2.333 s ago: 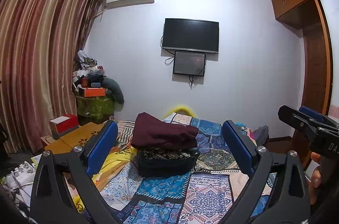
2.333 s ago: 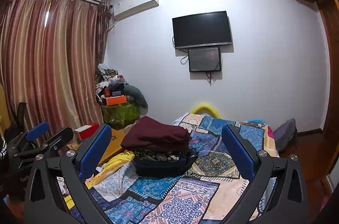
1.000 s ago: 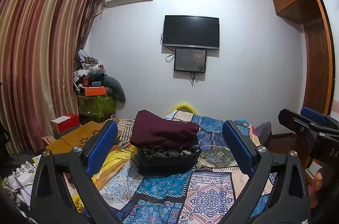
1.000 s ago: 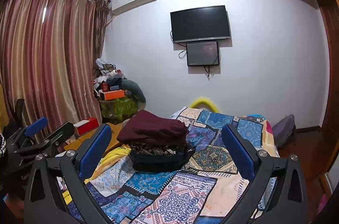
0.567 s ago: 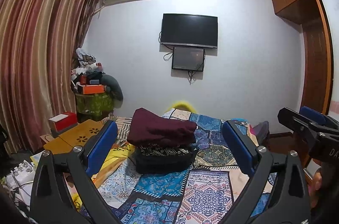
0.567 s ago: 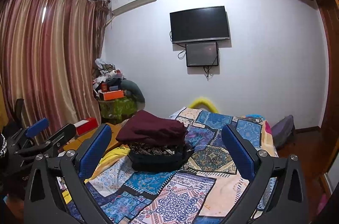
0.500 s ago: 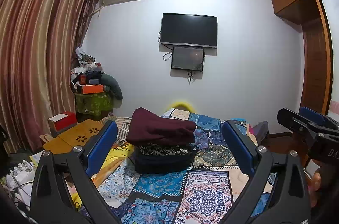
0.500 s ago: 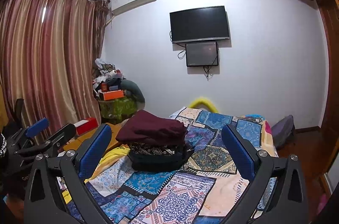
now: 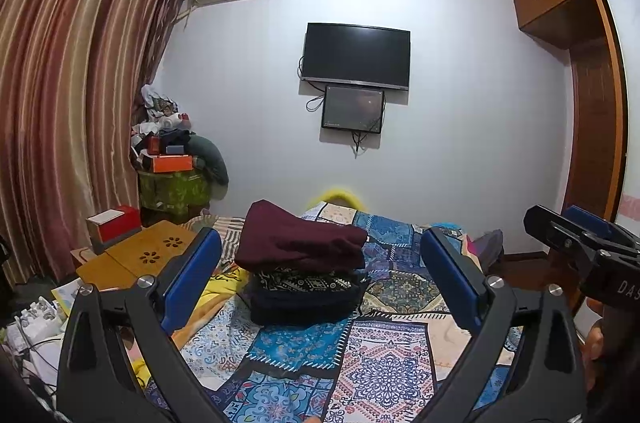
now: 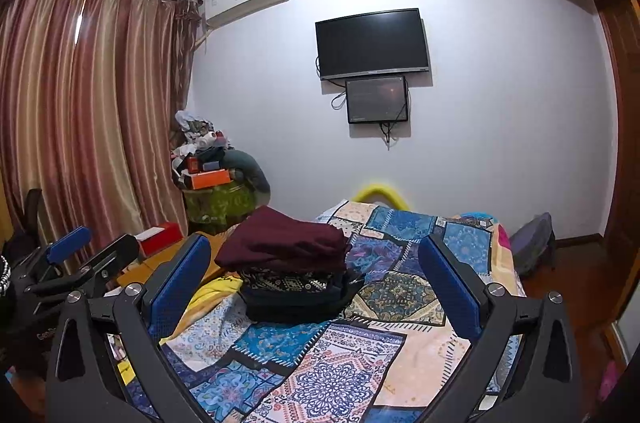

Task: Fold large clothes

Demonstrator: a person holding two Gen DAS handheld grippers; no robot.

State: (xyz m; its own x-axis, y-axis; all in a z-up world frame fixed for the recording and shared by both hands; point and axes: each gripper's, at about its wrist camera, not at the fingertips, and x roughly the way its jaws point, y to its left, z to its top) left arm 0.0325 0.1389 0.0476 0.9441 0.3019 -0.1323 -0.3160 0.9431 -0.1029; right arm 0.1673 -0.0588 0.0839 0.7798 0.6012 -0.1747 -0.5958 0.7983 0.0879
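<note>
Clothes (image 9: pixel 302 277): a stack of folded items sits on the bed (image 9: pixel 372 355), a maroon garment (image 9: pixel 300 243) on top, a patterned black-and-white piece (image 9: pixel 298 281) beneath it and dark fabric at the base. The stack lies toward the left side of the patchwork bedspread, near a low wooden lap table (image 9: pixel 136 257).

Left claw (image 9: pixel 320 283): jaws wide apart, nothing between them, held above the near end of the bed and well short of the stack. Right claw (image 10: pixel 314 287): likewise wide and empty, equally far back.

Assessment: no unfolded garment is visible in either view, so the stack appears finished, or the next item lies out of sight. If the stack is to be tidied or moved, approach low from both sides, close on the bottom layer, not the maroon top, and lift evenly so the layers do not slide. The top garment overhangs on the left and may slip if gripped alone.
</note>
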